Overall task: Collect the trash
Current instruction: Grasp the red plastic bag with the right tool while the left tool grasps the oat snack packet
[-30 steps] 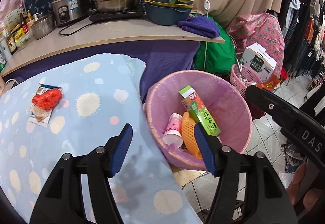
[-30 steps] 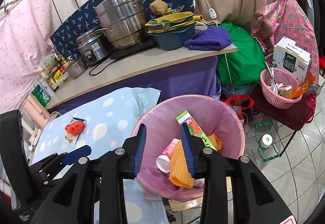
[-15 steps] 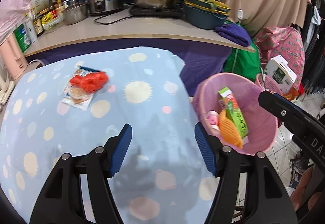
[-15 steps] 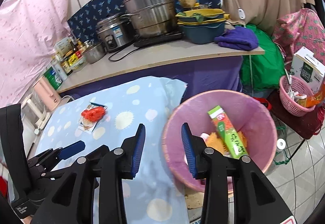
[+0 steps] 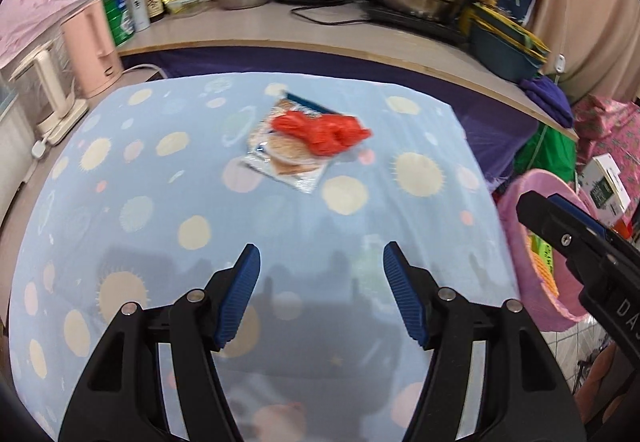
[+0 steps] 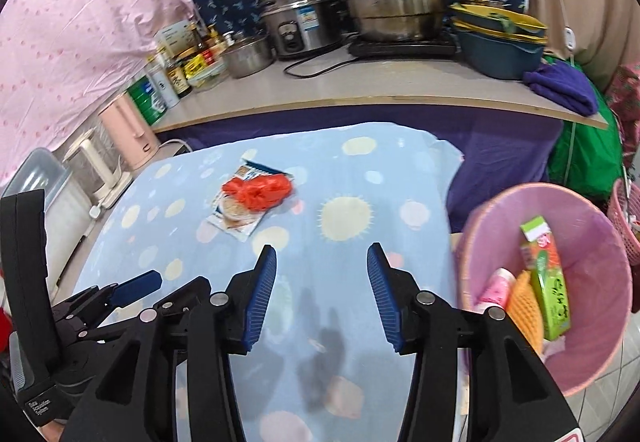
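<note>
Showing a trash collection judged partly complete: several items are already seen inside the pink bin (image 6: 592, 322), while two remain on the table with the blue spotted cloth (image 5: 168, 226).

Left gripper (image 5: 320, 294): held over the near part of the cloth, jaws spread wide, nothing gripped. Right gripper (image 6: 322, 294): held over the near right part of the cloth, jaws likewise wide apart and empty; its black arm is seen at the right edge of the left wrist view, in front of the bin.

Remaining trash: a crumpled red plastic bag (image 5: 322, 131) is seen lying on top of a flat snack wrapper (image 5: 280, 161), the two touching, toward the far middle of the cloth and well apart from both grippers. No other loose trash can be made out on the cloth.

Container: the bin stands on the floor just beside the right edge of the table and is lined with a pink bag. Inside are seen a green and orange carton (image 6: 546, 282) leaning upright, an orange foam net (image 6: 526, 308) touching it, and a pink cup (image 6: 496, 288) to the left of these. The bin's floor is hidden beneath them.

The bag and wrapper are judged to be the pieces still to be transferred; the far counter holds kitchenware that does not appear to belong to the task.
</note>
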The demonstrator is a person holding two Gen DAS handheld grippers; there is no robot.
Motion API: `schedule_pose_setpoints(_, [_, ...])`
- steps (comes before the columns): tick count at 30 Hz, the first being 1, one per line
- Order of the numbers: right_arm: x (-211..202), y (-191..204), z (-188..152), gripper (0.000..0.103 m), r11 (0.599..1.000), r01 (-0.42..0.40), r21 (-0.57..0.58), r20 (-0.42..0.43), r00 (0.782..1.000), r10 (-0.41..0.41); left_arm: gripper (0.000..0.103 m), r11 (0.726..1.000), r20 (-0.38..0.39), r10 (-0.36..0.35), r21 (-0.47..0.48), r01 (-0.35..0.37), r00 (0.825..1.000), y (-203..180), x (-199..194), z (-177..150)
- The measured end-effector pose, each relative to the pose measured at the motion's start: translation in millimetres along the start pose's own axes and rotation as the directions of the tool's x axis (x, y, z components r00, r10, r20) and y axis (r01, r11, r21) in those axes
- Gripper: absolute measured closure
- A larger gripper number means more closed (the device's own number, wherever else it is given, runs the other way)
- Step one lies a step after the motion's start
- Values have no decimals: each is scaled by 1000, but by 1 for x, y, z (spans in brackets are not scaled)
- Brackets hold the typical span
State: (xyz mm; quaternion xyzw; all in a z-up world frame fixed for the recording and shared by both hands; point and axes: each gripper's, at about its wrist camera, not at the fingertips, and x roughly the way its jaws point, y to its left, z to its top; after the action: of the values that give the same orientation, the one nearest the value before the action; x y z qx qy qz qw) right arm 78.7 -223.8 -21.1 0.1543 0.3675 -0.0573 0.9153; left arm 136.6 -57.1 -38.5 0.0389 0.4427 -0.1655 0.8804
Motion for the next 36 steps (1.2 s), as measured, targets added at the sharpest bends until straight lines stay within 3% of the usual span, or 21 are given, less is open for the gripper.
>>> schedule_pose_setpoints(5, [31,32,10,56,999,-27,-45,-29,999,25,32,998,-5,46,-52,-46,999,36,8,2])
schedule_pose_setpoints(18, [117,72,38,44,995,-38,-91,-80,996,31,31,979,-42,120,-163,-126,992,117,32,9])
schedule_pose_setpoints(26, [166,82,62,44,996,-25,-90,-113,993,15,31,975,-51,128,-175,-135,991,134,44,13])
schedule_pose_setpoints(32, [190,77,59,44,997,-23,-70,-161,987,11,31,979,-54,109,-166,-117,993,131,52,18])
schedule_pose_setpoints(36, [196,67,50,61,999,-30,-42,-178,984,22,30,983,-53,90,-155,-97,995,125,58,23])
